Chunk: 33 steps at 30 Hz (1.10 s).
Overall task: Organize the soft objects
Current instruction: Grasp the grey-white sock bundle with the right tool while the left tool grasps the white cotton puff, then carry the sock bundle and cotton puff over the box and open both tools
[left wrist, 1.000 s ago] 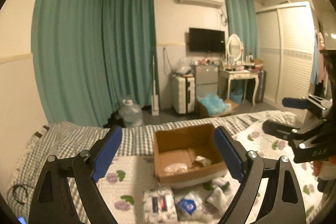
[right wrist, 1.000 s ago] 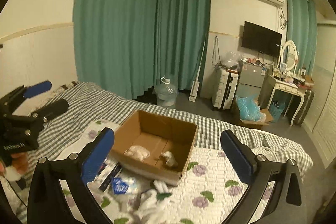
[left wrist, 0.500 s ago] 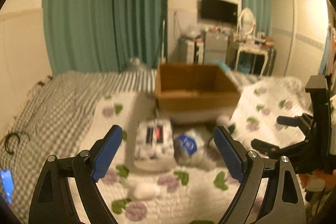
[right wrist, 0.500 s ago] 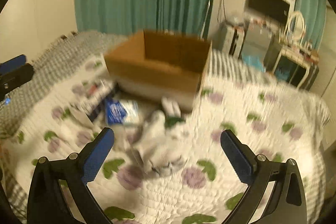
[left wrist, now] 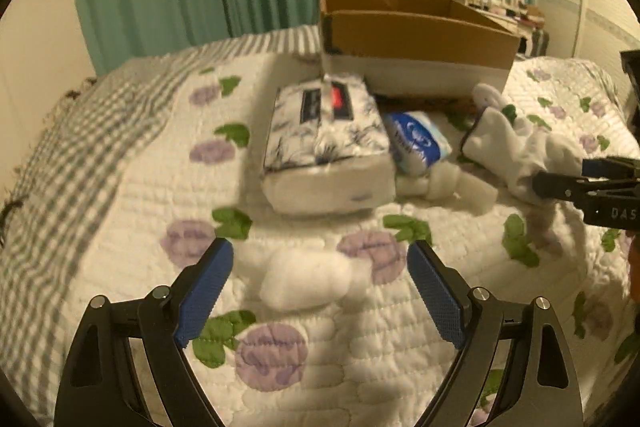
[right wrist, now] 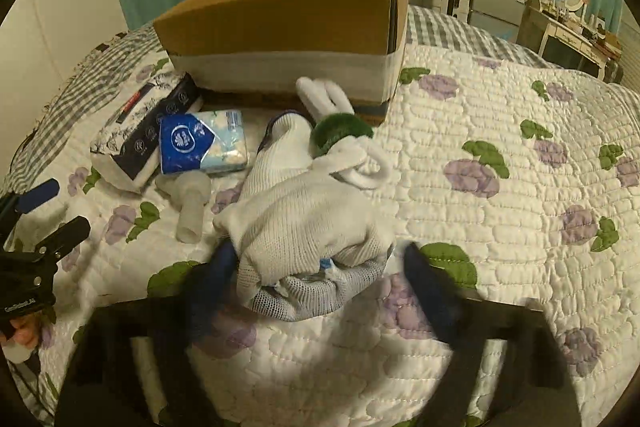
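On the bed's floral quilt [left wrist: 400, 359], the left gripper [left wrist: 320, 287] hangs low with its blue pads spread wide on either side of a small white rolled soft item [left wrist: 304, 283], not touching it. The right gripper [right wrist: 320, 287] is also spread apart, its blurred fingers flanking the near end of a heap of white knit and mesh fabric [right wrist: 308, 223]; whether they touch it I cannot tell. Behind the heap lie a blue tissue pack [right wrist: 200, 143], a patterned tissue pack [left wrist: 324, 143] and a pale rolled piece [right wrist: 190, 203]. The open cardboard box [right wrist: 288, 27] stands at the back, on the quilt.
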Tool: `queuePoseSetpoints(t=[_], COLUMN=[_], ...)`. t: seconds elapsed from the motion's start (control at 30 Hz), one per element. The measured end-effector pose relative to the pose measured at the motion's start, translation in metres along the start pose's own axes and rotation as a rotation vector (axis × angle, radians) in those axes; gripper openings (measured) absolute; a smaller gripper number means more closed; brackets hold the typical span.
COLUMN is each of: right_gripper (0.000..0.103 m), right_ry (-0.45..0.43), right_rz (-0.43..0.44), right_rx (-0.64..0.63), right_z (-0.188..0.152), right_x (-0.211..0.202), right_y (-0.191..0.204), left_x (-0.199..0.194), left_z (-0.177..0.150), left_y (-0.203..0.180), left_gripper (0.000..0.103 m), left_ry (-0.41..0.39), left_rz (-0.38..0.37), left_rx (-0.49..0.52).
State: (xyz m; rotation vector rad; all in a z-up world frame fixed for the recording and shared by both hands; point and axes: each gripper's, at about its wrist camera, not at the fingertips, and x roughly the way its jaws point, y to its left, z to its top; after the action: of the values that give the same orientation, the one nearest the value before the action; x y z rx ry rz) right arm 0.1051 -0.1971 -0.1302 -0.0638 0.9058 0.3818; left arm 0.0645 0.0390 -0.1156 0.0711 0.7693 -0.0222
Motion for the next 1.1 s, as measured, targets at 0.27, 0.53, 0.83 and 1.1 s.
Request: queuePoseSetpoints(t=[0.27,0.53,0.83,1.1], right_gripper=[0.057,0.057,0.054,0.054], right_ry=[-0.033,-0.037,-0.084,-0.180], right_rz=[-0.014,-0.035,-0.013,0.013], right_rx=[0.034,0.032,0.028,0.062], right_z=[-0.009,-0.016,-0.024,-0.020], right_x=[-0.018,-0.026,-0.054,-0.097], right_y=[0.008,0.026,0.040,0.042], left_x=[0.022,0.037,0.013,-0.026], left_z=[-0.010,-0.012,-0.011,0.003], left_y=[0.011,0.022,0.015,0.002], left_gripper=[0.088,0.048,0.041,0.041], left_ry=[0.079,0.136,0.073,-0.002], left_rz=[-0.037,-0.100,-0.142,-0.158], left_rx=[-0.034,-0.091,-0.049,0.005])
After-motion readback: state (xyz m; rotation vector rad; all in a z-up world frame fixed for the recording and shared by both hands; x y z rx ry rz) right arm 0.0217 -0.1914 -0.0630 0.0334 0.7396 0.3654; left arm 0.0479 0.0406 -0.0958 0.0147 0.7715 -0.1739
